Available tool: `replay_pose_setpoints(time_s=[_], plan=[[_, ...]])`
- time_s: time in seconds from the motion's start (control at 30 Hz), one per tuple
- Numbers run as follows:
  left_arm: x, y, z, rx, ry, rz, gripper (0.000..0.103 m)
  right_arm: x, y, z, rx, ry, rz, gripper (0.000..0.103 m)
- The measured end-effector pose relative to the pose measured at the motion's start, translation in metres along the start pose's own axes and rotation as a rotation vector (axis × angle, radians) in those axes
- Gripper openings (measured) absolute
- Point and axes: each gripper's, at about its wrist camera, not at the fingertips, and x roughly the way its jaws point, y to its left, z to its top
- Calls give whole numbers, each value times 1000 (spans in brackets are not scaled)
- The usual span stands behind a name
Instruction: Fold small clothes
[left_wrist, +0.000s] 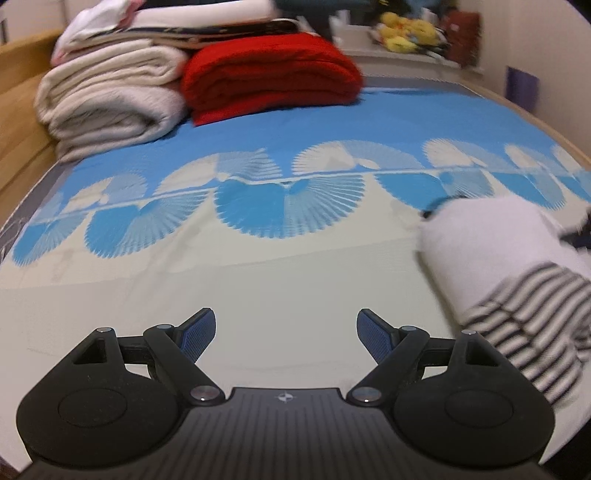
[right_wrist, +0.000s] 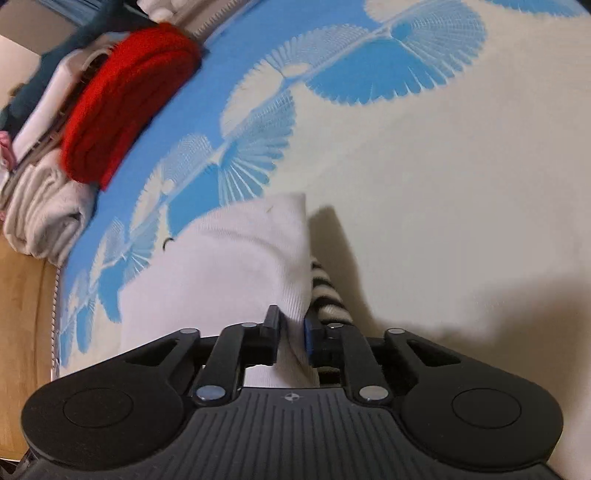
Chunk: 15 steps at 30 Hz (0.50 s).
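Note:
A small white garment (right_wrist: 229, 258) with a black-and-white striped part (right_wrist: 328, 291) hangs over the blue and cream bedspread (right_wrist: 443, 166). My right gripper (right_wrist: 291, 332) is shut on the white fabric, which runs between its fingers. In the left wrist view the same garment (left_wrist: 491, 243) is at the right, with its striped part (left_wrist: 532, 325) lower down. My left gripper (left_wrist: 286, 328) is open and empty, low over the cream part of the bedspread (left_wrist: 258, 288), to the left of the garment and apart from it.
A folded red blanket (left_wrist: 269, 77) and folded cream blankets (left_wrist: 107, 99) are stacked at the far left of the bed. A wooden bed frame (left_wrist: 18, 110) runs along the left. Yellow soft toys (left_wrist: 406, 31) sit on a ledge behind.

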Motion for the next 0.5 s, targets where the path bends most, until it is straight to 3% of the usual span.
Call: replay_pose_setpoints(time_s=[0.07, 0.13, 0.27, 0.37, 0.43, 0.47, 0.5], plan=[[-3, -11, -1, -8, 6, -37, 88, -6, 2, -2, -14, -5, 37, 30], [-5, -25, -1, -56, 28, -102, 88, -6, -4, -5, -1, 50, 90, 52], [-3, -62, -3, -148, 74, -229, 88, -7, -14, -18, -80, 124, 91, 52], [8, -94, -7, -183, 135, -284, 88, -14, -17, -31, -114, 174, 131, 52], [17, -110, -10, -214, 182, -299, 88, -21, -22, -39, -135, 194, 152, 47], [22, -116, -11, -235, 202, -302, 88, -24, -22, -42, -153, 204, 165, 40], [25, -119, -12, -259, 214, -302, 88, -29, -22, -45, -175, 213, 187, 14]])
